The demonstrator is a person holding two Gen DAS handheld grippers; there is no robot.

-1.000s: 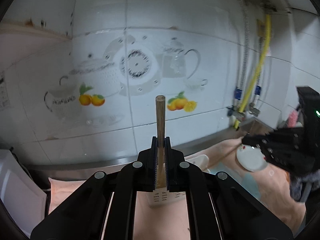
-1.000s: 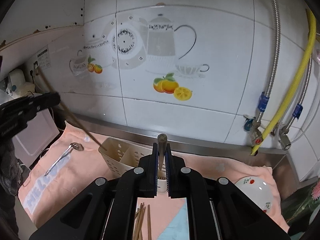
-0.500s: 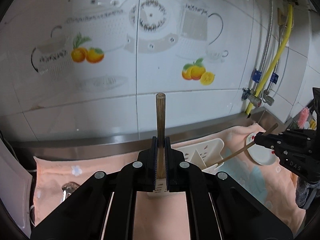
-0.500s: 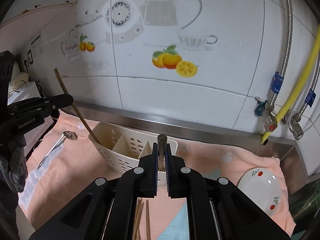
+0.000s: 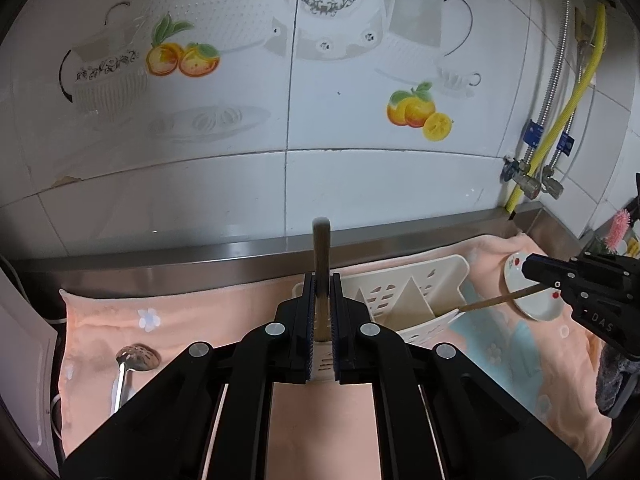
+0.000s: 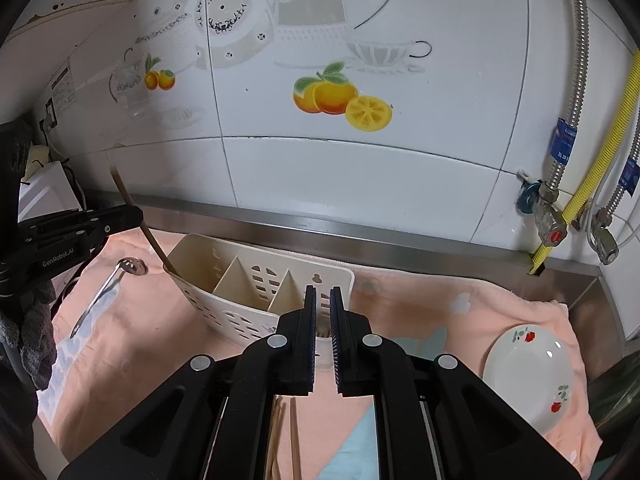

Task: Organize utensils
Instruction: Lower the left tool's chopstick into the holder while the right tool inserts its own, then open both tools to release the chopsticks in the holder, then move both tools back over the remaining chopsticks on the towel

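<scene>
Chopsticks: one in each pair of tongs, both over the cream utensil caddy lying on the peach towel that covered the bench.

Left tongs were pressed together on a brown chopstick. In the right wrist view its long axis ran steeply down and to the right, lower tip inside the caddy's leftmost compartment.

Right tongs also pinched a chopstick; in the left wrist view it slanted down-left, tip at or just inside the caddy's right end. Exact compartment could not be told.

Judgement: both sticks were already aimed into the caddy, so the coming move likely needs only a short lowering and release. Left stick looked further in.

Loose chopsticks lay on the towel below the right tongs; slotted spoon left of the caddy; saucer to the right.

Writing read: "GenRobot.AI" on the left tongs, "DAS" on the right.
</scene>
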